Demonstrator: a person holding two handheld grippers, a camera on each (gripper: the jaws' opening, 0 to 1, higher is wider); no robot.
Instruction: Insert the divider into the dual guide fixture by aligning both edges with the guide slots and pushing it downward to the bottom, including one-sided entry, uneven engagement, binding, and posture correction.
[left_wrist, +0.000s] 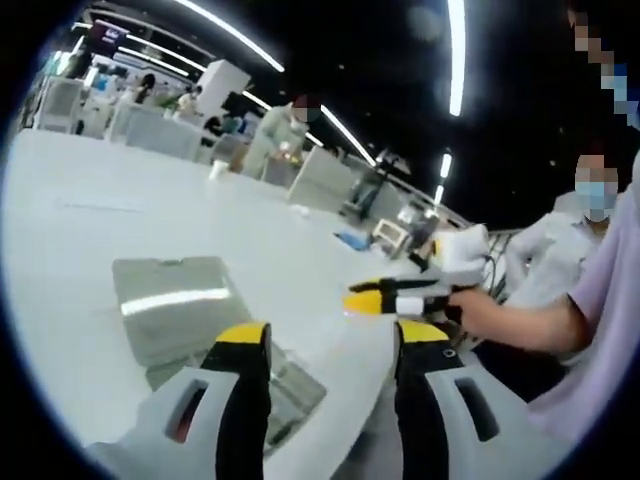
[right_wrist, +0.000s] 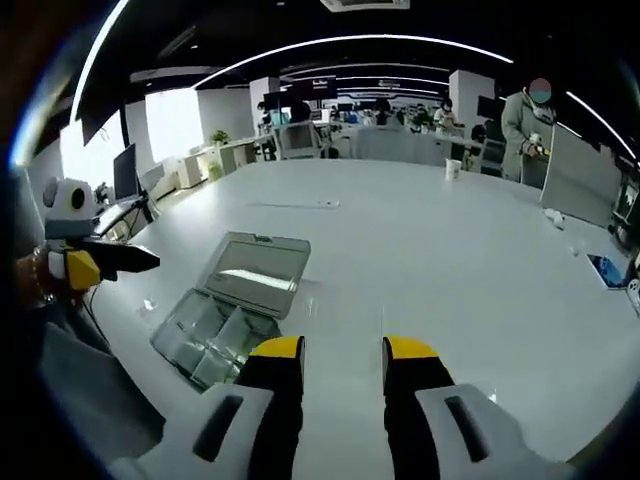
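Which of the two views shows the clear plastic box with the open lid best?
The right gripper view: the clear box lies whole on the white table, lid raised, compartments visible. In the left gripper view the box is partly hidden behind the left gripper, and glare washes out its lid.

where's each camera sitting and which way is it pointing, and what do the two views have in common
Left gripper view: rides on the left gripper, looking forward across the white table at the open clear plastic box; its own yellow-tipped fingers rise from the bottom, and the right gripper and a forearm come in from the right.
Right gripper view: rides on the right gripper, facing down the table into the office; the left gripper shows at the left edge.
Shared: the table, the box, and each other's gripper.
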